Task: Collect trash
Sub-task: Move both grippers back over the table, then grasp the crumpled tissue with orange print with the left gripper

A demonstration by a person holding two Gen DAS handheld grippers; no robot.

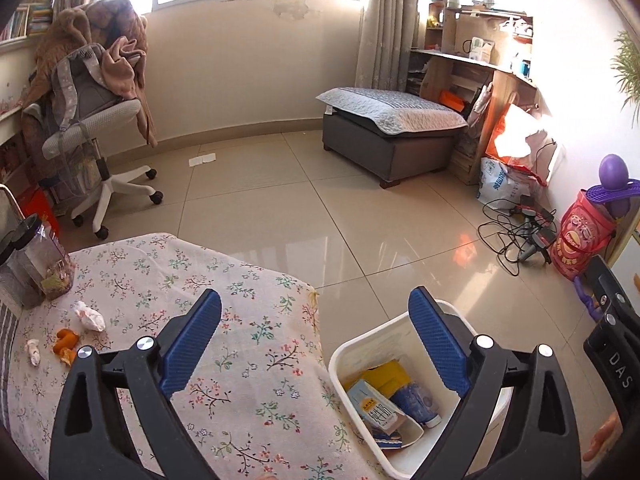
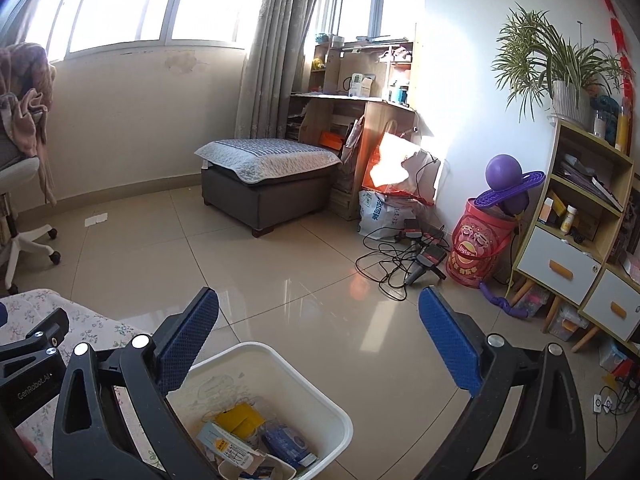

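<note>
A white trash bin (image 1: 340,354) stands on the floor beside the floral-covered table (image 1: 248,320); it holds a yellow packet, a white carton and blue wrappers. It also shows in the right wrist view (image 2: 320,400). On the table's left lie a crumpled white tissue (image 1: 89,316), orange peel (image 1: 66,344) and a small white scrap (image 1: 33,351). My left gripper (image 1: 316,304) is open and empty, above the table edge and the bin. My right gripper (image 2: 320,304) is open and empty, above the bin.
A clear jar (image 1: 40,256) stands at the table's left. An office chair (image 1: 92,128) with clothes is at back left, a grey ottoman (image 1: 392,136) at the back, cables (image 1: 516,228) and a red bucket (image 1: 580,240) at right. A shelf unit (image 2: 580,240) stands at far right.
</note>
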